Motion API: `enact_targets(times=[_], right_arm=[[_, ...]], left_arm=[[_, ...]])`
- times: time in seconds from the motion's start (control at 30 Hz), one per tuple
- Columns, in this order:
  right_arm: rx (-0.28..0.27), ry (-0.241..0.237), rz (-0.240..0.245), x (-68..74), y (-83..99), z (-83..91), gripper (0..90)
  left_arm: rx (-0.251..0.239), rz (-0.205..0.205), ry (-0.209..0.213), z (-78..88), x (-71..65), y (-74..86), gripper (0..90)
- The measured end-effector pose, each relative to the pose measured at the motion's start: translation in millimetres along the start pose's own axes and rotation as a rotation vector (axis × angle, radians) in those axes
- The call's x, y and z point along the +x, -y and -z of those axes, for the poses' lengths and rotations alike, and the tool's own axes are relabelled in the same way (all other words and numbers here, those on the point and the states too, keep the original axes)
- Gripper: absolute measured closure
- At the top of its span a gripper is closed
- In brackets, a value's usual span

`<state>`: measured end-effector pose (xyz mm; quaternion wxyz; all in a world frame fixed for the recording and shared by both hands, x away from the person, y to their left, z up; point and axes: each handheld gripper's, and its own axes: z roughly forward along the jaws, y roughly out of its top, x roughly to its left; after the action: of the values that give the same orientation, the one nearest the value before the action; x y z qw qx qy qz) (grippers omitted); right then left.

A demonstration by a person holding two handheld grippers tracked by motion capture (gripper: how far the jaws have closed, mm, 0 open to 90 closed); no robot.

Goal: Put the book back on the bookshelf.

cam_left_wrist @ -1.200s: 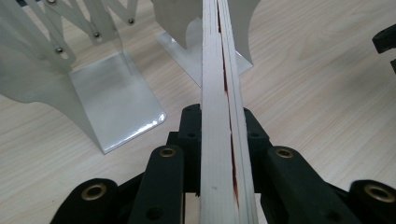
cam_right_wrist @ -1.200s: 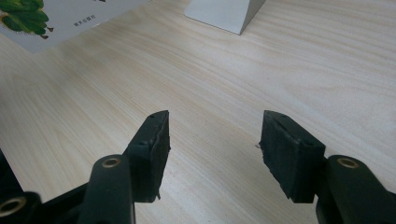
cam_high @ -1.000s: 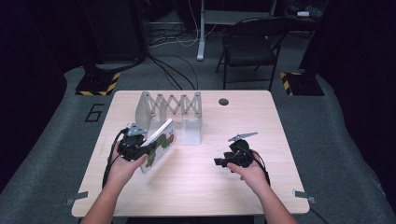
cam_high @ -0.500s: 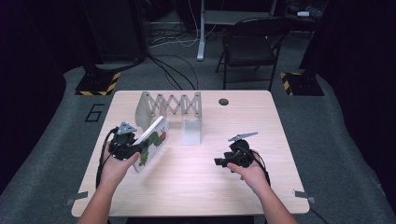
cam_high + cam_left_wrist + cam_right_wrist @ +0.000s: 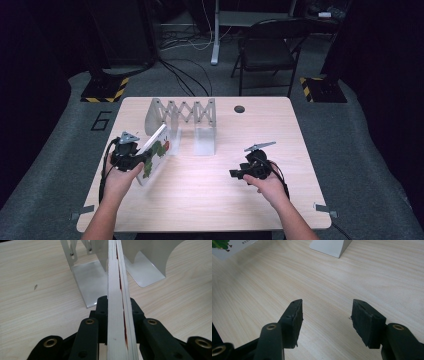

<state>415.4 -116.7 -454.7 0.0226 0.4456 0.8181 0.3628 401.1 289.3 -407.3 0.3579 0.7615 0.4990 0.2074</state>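
While our left hand-held gripper [image 5: 131,156] is pinching a thin white book [image 5: 153,159] by its lower edge, we are holding that book tilted above the left part of the table [image 5: 210,200], just in front of the metal book rack [image 5: 182,120]. In the left gripper view the book's page edges [image 5: 117,315] are running straight up between the two black jaws, which are pressing on it from both sides, and the rack's bent metal plates [image 5: 88,282] are standing on the wood just beyond. On the book's cover we are seeing a green and red picture, too small to make out.

We are keeping our right hand-held gripper [image 5: 239,173] low over the table's right half, well apart from the book and the rack. Its jaws are standing spread with nothing between them; in the right gripper view [image 5: 325,315] bare wood is showing through the gap, with a corner of the book's cover [image 5: 229,247] at the top left and the foot of a rack plate [image 5: 329,246] at the top.
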Motion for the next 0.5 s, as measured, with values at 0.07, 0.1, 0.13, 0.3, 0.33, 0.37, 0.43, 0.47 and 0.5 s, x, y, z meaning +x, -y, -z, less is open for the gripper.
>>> enact_targets(times=[0.07, 0.1, 0.13, 0.3, 0.33, 0.37, 0.43, 0.47, 0.5], right_arm=[[0.0, 0.0, -0.001, 0.0, 0.1, -0.1, 42.2], [0.0, 0.0, -0.001, 0.0, 0.1, -0.1, 42.2], [0.001, -0.003, -0.002, 0.0, 0.2, -0.3, 42.2], [0.011, -0.005, -0.009, 0.4, 0.3, -1.3, 42.1], [0.011, -0.007, -0.001, -0.4, 0.1, -1.6, 42.1], [0.006, -0.007, -0.007, -0.3, 0.2, -1.7, 42.1], [0.008, -0.007, -0.012, 0.1, 0.3, -1.3, 42.1], [0.007, -0.007, -0.01, 0.1, 0.4, -1.4, 42.2], [0.008, -0.007, -0.013, 0.5, 0.5, -1.4, 42.1]], left_arm=[[0.002, 0.0, -0.009, -2.4, 0.3, 0.0, 75.6], [0.002, 0.0, -0.009, -2.4, 0.3, 0.0, 75.7], [0.002, 0.002, -0.007, -3.4, 0.6, -0.1, 75.7], [0.012, 0.003, -0.019, -7.0, 0.9, -0.8, 75.7], [0.001, 0.014, -0.025, -8.7, 1.3, -1.6, 75.6], [-0.001, 0.016, -0.029, -9.0, 2.0, -2.3, 75.6], [-0.01, 0.022, -0.037, -10.4, 2.8, -3.7, 75.6], [-0.013, 0.03, -0.04, -11.2, 3.0, -4.5, 75.6], [-0.009, 0.028, -0.04, -11.5, 3.6, -5.7, 75.6]])
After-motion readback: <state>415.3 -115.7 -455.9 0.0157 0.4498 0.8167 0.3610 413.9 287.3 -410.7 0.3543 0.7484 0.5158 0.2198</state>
